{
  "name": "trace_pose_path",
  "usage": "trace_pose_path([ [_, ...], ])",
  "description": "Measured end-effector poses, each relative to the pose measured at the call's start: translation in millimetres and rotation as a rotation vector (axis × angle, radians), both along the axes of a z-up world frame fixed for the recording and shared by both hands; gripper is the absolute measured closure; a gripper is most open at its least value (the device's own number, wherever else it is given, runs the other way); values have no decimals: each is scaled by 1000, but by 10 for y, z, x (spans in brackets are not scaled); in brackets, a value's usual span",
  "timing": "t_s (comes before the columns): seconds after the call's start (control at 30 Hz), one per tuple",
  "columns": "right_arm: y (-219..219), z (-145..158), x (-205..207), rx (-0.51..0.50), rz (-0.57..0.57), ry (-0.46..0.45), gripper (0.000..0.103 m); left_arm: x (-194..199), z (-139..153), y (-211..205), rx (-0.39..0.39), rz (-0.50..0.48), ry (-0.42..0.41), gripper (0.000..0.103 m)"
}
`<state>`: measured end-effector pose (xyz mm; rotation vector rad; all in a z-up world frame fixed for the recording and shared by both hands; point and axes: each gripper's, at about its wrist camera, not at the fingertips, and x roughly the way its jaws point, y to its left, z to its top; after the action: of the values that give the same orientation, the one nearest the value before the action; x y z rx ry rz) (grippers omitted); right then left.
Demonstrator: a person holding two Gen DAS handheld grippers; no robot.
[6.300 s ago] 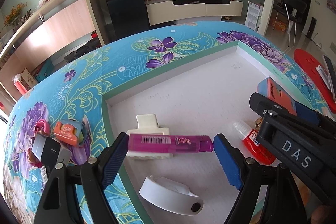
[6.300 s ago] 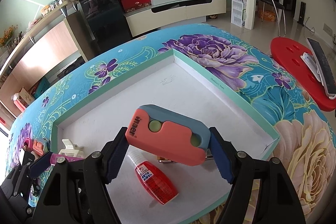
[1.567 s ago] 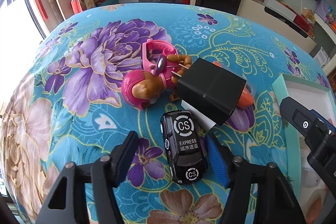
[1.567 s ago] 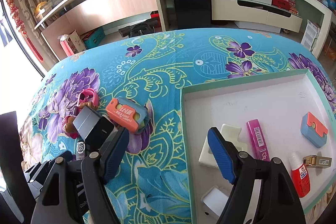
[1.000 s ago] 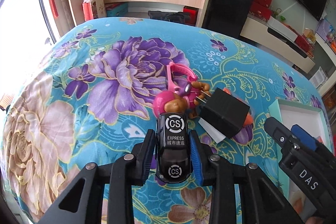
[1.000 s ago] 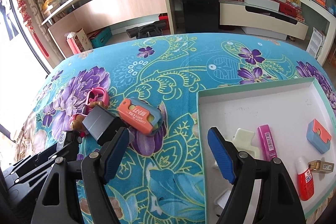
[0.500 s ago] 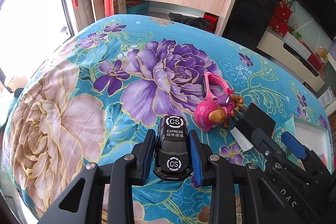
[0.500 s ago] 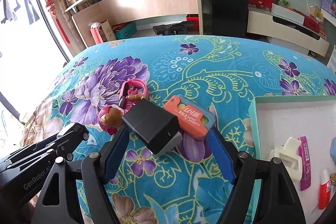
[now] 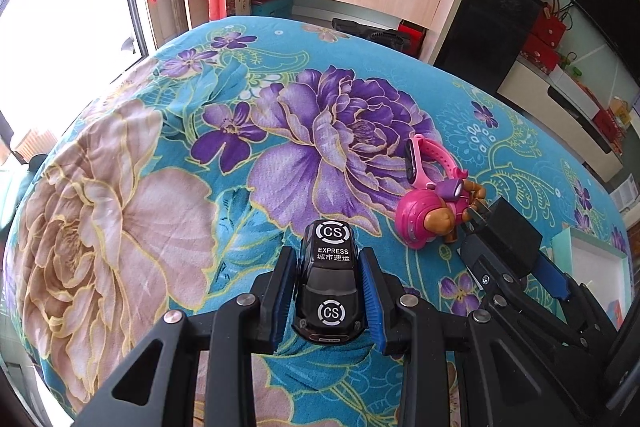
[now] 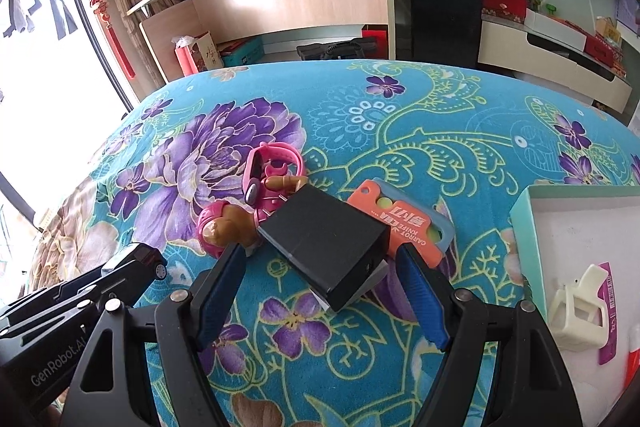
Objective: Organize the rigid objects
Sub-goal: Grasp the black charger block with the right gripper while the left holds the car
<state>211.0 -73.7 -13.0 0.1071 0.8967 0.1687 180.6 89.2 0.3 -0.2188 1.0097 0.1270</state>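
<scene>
**Toy car held, black charger framed for the next pick**

A black toy car (image 9: pixel 329 283) marked "CS EXPRESS" is clamped by its sides between the blue pads of the left gripper (image 9: pixel 328 291), nose pointing away from the camera. The grip across the narrow width is judged to have been chosen so that the smooth body cannot roll or slip forward.

The right gripper (image 10: pixel 320 291) is held wide, nothing pressed by its pads (image 10: pixel 420 303). Its jaws are set either side of a black charger block (image 10: pixel 326 245), which lies on the flowered tablecloth (image 10: pixel 400 131). One end of the block rests against a pink toy figure (image 10: pixel 228 223) and its far side is overlapped with an orange utility knife (image 10: pixel 404 223), so a clean closure is likely to need the pads lowered past both neighbours. A pink watch (image 10: pixel 276 155) is seen just behind the figure.

At the right edge, the teal-rimmed tray (image 10: pixel 520 203) is seen with a cream clip (image 10: pixel 576 311) and a magenta tube (image 10: pixel 608 315) inside; it is judged to be the destination for both items.
</scene>
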Motion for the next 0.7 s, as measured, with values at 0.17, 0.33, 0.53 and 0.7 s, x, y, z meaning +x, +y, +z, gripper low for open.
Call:
trace_pose_path([
  [0.17,-12,10,-2,5,-9,-9,25,10,-9,-7,1,-1,5,69],
  [0.33,-19,8,9,11,-17,-12,25,12,-2,-27,5,-6,3,69],
  [0.53,-25,11,5,9,-18,-14,37,17,-2,-26,6,-7,5,69],
  [0.7,-60,22,1,24,-21,-13,42,15,0,-33,9,-10,3,69],
])
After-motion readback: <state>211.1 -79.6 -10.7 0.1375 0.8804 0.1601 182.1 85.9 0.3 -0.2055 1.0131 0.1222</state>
